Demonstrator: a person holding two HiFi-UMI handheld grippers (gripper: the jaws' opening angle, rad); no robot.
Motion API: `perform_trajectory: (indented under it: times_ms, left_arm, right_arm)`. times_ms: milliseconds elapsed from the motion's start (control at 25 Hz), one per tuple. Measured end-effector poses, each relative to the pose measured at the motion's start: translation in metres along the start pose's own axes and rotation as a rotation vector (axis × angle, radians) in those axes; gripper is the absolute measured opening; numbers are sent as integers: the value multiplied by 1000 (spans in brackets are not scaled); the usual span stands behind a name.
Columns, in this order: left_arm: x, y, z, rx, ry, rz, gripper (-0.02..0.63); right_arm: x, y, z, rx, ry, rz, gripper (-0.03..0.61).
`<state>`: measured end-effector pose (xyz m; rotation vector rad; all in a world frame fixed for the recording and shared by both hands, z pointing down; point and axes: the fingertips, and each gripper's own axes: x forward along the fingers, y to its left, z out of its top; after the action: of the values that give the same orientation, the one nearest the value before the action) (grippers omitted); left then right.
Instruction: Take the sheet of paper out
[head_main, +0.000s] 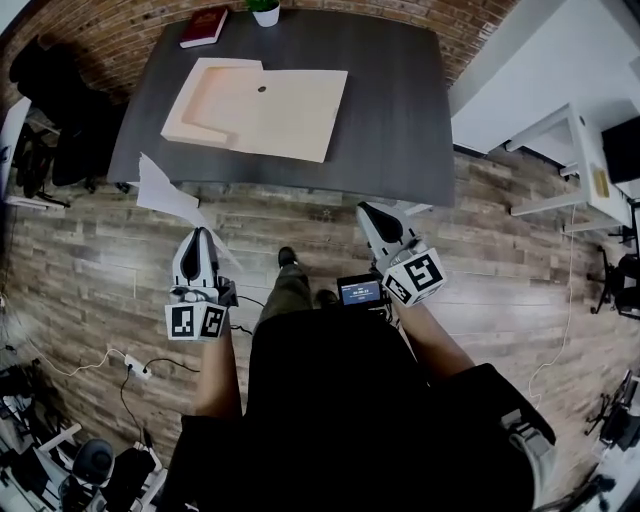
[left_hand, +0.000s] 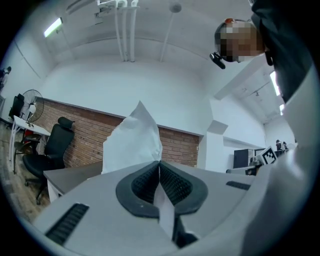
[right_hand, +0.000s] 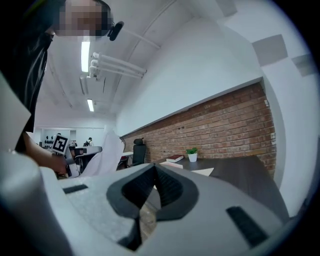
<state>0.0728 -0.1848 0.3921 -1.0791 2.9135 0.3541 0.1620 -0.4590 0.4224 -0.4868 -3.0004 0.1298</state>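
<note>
A white sheet of paper (head_main: 165, 190) hangs in the air over the wooden floor, clear of the dark table (head_main: 400, 120). My left gripper (head_main: 200, 233) is shut on its lower corner. In the left gripper view the sheet (left_hand: 134, 142) rises from between the closed pads (left_hand: 172, 182). A beige envelope folder (head_main: 255, 108) lies flat on the table with its flap open. My right gripper (head_main: 369, 211) is level near the table's front edge. Its jaws (right_hand: 154, 168) are shut with nothing between them. The sheet (right_hand: 105, 156) also shows at the left of the right gripper view.
A red book (head_main: 204, 26) and a small potted plant (head_main: 265, 10) stand at the table's far edge. A black office chair (head_main: 55, 95) is left of the table and a white desk (head_main: 565, 150) is to the right. Cables and a power strip (head_main: 135, 368) lie on the floor.
</note>
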Motion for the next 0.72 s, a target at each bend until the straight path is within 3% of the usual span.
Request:
perform_trajectory:
  times_ms: [400, 720]
  left_arm:
    - [-70, -38, -13, 17, 66, 10, -2]
    - [-83, -22, -13, -116, 39, -7, -2]
  right_arm:
    - [-54, 17, -40, 44, 34, 8, 3]
    - [-44, 53, -26, 16, 26, 12, 3]
